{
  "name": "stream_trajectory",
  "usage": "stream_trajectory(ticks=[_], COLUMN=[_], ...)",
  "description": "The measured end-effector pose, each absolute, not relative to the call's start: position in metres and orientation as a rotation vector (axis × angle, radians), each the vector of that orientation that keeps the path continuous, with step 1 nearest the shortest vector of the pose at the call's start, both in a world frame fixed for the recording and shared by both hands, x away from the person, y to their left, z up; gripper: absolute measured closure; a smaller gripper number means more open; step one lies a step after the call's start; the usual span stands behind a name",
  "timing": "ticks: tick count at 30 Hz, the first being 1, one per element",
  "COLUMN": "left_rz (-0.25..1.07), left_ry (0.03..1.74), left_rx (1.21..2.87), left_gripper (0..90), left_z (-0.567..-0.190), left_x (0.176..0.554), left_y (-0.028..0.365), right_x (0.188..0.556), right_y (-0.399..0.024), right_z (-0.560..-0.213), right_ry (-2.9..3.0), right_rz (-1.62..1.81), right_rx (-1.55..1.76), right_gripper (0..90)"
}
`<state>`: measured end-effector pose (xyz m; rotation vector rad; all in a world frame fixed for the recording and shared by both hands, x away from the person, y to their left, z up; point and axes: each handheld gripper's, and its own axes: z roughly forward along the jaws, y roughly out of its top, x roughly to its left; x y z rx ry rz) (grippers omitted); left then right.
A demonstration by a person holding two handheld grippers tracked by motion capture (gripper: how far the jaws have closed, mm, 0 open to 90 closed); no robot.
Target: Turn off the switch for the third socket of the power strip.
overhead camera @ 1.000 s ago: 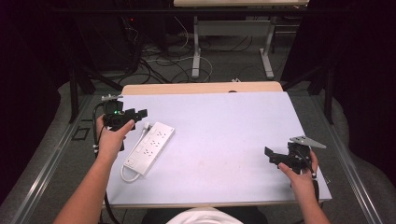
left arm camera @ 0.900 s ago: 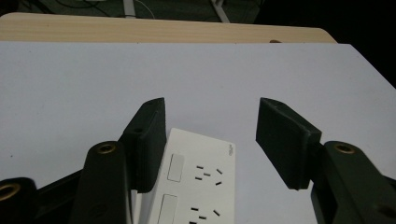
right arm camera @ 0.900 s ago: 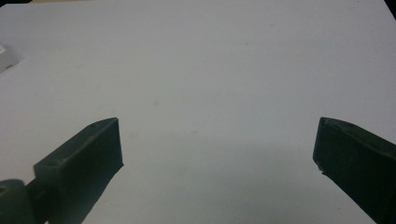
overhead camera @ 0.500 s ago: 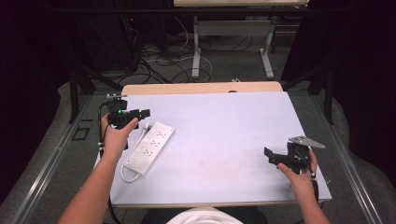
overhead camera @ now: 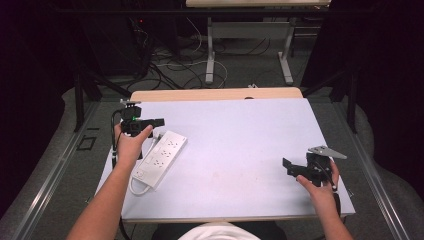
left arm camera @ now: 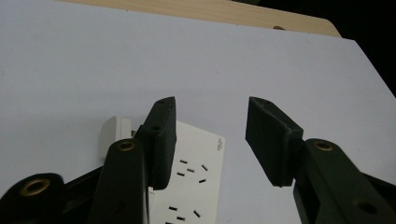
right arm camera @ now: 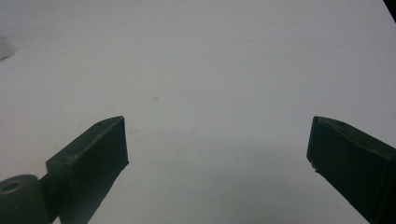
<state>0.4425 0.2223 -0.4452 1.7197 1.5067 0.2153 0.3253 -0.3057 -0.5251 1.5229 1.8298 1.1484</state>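
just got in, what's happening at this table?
A person sits at a white table with a two-jaw gripper in each hand. The left gripper is over the far end of a white power strip near the table's left edge; its jaws are open and hold nothing. The right gripper sits near the right edge over bare tabletop, jaws wide open. The strip lies flat, its cord looped at the near end. Nothing is gripped.

You are looking at a white power strip [overhead camera: 161, 156] lying on the pale table [overhead camera: 240, 150], near the table's left edge, with its cord [overhead camera: 135, 186] curling off toward the table's near side. Beyond the table's far wooden edge, loose cables [overhead camera: 170, 70] are sprawling across the floor around a second desk's legs [overhead camera: 210, 50].
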Motion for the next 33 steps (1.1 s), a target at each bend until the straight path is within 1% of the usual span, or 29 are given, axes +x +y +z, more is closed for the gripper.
stream_trajectory(ticks=[2, 3, 4, 6, 7, 9, 11, 14, 17, 19, 21, 22, 24, 25, 26, 27, 30, 31, 32, 33], left_rz=[0.217, 0.207, 0.215, 0.191, 0.211, 0.189, 0.202, 0.174, 0.183, 0.177, 0.159, 0.180, 0.171, 0.179, 0.160, 0.177, 0.175, 0.165, 0.169, 0.158], left_ry=[1.516, 1.518, 1.527, 1.542, 1.541, 1.551, 1.560, 1.570, 1.579, 1.592, 1.598, 1.608, 1.609, 1.618, 1.617, 1.623, 1.641, 1.643, 1.654, 1.651], left_rx=[1.716, 1.740, 1.719, 1.741, 1.742, 1.745, 1.743, 1.755, 1.769, 1.782, 1.789, 1.769, 1.808, 1.786, 1.815, 1.800, 1.799, 1.831, 1.800, 1.834], left_gripper=[54.1, 54.3, 54.5, 55.0, 55.3, 56.2, 56.7, 59.1, 61.0, 62.7, 64.1, 64.7, 66.5, 67.3, 67.3, 68.0, 69.5, 70.2, 70.2, 71.0], left_z=[-0.447, -0.447, -0.449, -0.450, -0.451, -0.451, -0.453, -0.455, -0.457, -0.460, -0.460, -0.462, -0.462, -0.464, -0.464, -0.466, -0.470, -0.470, -0.472, -0.472], left_x=[0.444, 0.445, 0.445, 0.448, 0.449, 0.449, 0.451, 0.453, 0.455, 0.457, 0.458, 0.458, 0.459, 0.460, 0.461, 0.462, 0.464, 0.465, 0.466, 0.466], left_y=[0.221, 0.222, 0.220, 0.220, 0.219, 0.219, 0.218, 0.218, 0.217, 0.215, 0.215, 0.213, 0.214, 0.212, 0.213, 0.212, 0.209, 0.211, 0.208, 0.210], right_x=[0.325, 0.325, 0.325, 0.324, 0.324, 0.324, 0.324, 0.324, 0.324, 0.323, 0.323, 0.323, 0.323, 0.323, 0.323, 0.323, 0.323, 0.323, 0.323, 0.323], right_y=[-0.305, -0.305, -0.305, -0.304, -0.304, -0.304, -0.304, -0.304, -0.302, -0.303, -0.302, -0.302, -0.303, -0.303, -0.303, -0.303, -0.302, -0.302, -0.302, -0.302], right_z=[-0.525, -0.525, -0.524, -0.524, -0.524, -0.524, -0.524, -0.525, -0.524, -0.524, -0.524, -0.524, -0.524, -0.524, -0.524, -0.524, -0.525, -0.525, -0.525, -0.525], right_ry=[1.822, 1.831, 1.834, 1.837, 1.836, 1.835, 1.835, 1.841, 1.828, 1.827, 1.824, 1.825, 1.828, 1.830, 1.830, 1.832, 1.834, 1.834, 1.834, 1.835], right_rz=[1.144, 1.143, 1.142, 1.140, 1.139, 1.140, 1.141, 1.138, 1.128, 1.123, 1.126, 1.128, 1.123, 1.123, 1.123, 1.123, 1.122, 1.122, 1.122, 1.122], right_rx=[1.512, 1.505, 1.512, 1.518, 1.518, 1.520, 1.521, 1.525, 1.533, 1.527, 1.536, 1.538, 1.530, 1.531, 1.531, 1.530, 1.535, 1.535, 1.535, 1.540], right_gripper=[6.2, 6.4, 6.4, 6.5, 6.5, 6.6, 6.5, 7.2, 11.5, 12.9, 13.3, 13.7, 14.2, 14.2, 14.2, 14.2, 14.2, 14.2, 14.2, 14.2])
